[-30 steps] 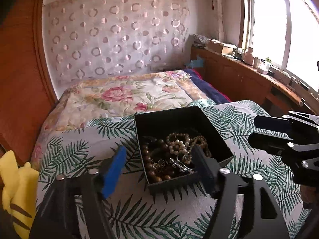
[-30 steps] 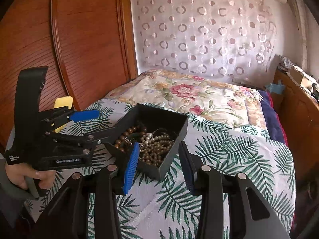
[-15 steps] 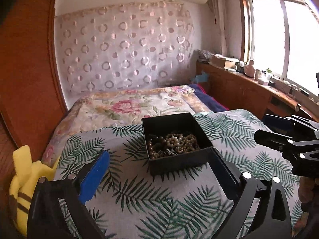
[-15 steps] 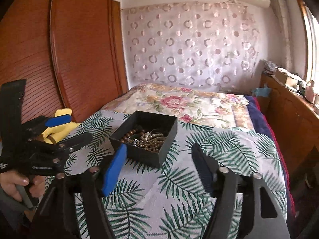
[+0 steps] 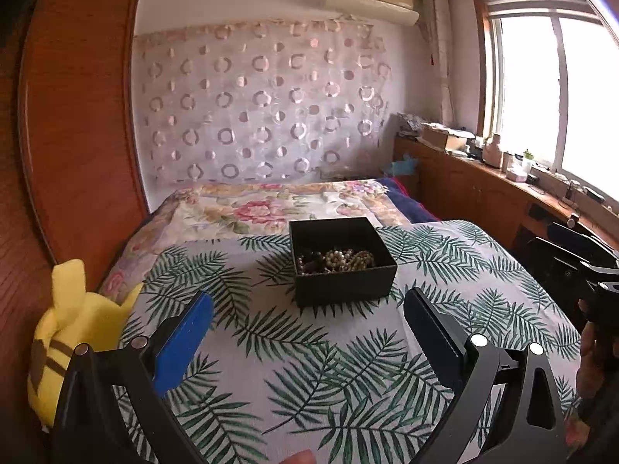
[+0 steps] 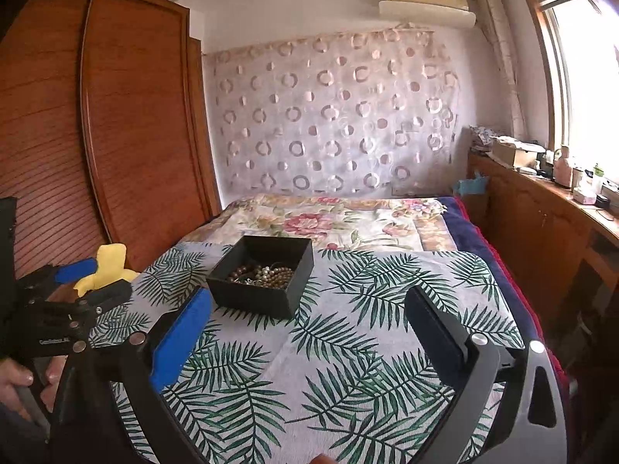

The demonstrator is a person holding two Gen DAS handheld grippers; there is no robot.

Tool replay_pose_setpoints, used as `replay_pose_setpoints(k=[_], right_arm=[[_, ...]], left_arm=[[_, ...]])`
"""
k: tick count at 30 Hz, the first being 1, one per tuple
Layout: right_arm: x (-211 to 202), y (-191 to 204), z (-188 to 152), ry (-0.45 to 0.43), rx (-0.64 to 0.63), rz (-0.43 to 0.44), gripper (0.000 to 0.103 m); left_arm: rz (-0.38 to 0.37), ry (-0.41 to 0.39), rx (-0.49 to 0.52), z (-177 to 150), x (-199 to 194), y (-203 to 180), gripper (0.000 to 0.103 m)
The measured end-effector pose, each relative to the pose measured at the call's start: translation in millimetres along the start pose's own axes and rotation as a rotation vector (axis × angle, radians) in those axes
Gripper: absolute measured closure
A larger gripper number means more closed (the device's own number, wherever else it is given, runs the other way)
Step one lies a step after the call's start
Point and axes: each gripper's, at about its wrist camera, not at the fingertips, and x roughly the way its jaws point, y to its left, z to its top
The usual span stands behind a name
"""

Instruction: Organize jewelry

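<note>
Black open-topped box (image 5: 342, 261) sitting on palm-leaf print cloth (image 5: 309, 348) at foot of bed, upright, no lid in view. Inside: tangled heap of pearl and brown bead strands (image 5: 336, 261) along the near wall; far part of box bare. Same heap visible from right wrist view (image 6: 263, 274).

Left gripper (image 5: 309, 321): spread to full width, nothing between the blue pads, well short of box. Right gripper (image 6: 307, 317): likewise gaping and empty, box ahead and to its left; jaws just been opening. Left gripper also seen at left edge of right view, held in a hand (image 6: 15, 382).

Judged state: jewelry all in box, both tools clear of it; task near end, or between steps.

Risks noted:
- Box light and resting on soft bedding; any nudge from a finger on re-approach likely to tip or slide it, spilling beads onto cloth.
- Strands interlocked; pulling one strand liable to drag neighbours out or lift the whole box.
- Beads round and smooth; shallow pinch prone to slipping off.
- Yellow plush toy (image 5: 73, 332) near cloth's left edge; wide left sweep could catch it.
</note>
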Motion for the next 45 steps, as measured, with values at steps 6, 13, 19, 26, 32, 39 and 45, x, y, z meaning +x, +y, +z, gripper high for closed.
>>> replay_pose_setpoints(k=[6, 13, 19, 26, 32, 39, 45], right_arm=[[-3.9, 3.2, -3.3, -0.009, 0.000, -0.012, 0.002], [-4.2, 4.0, -4.8, -0.007, 0.001, -0.016, 0.002], [-4.5, 5.2, -7.0, -0.005, 0.003, -0.019, 0.002], [-4.6, 5.3, -8.7, -0.005, 0.005, -0.019, 0.002], [-4.5, 5.3, -8.7, -0.003, 0.005, -0.017, 0.002], [-4.7, 5.0, -8.0, -0.004, 0.005, -0.018, 0.002], [-4.8, 5.0, -8.1, -0.004, 0.005, -0.019, 0.002]], left_arm=[[0.005, -0.002, -0.007, -3.3, -9.2, 0.1, 0.008], [0.009, -0.009, -0.014, -4.2, -11.5, 0.2, 0.008], [0.007, -0.013, -0.020, -4.9, -13.6, 1.8, 0.008], [0.013, -0.013, -0.019, -4.6, -17.6, 3.2, 0.008], [0.013, -0.014, -0.019, -4.5, -17.9, 4.0, 0.008], [0.006, -0.013, -0.014, -3.5, -20.9, 5.0, 0.008], [0.006, -0.014, -0.015, -3.8, -20.4, 5.3, 0.008]])
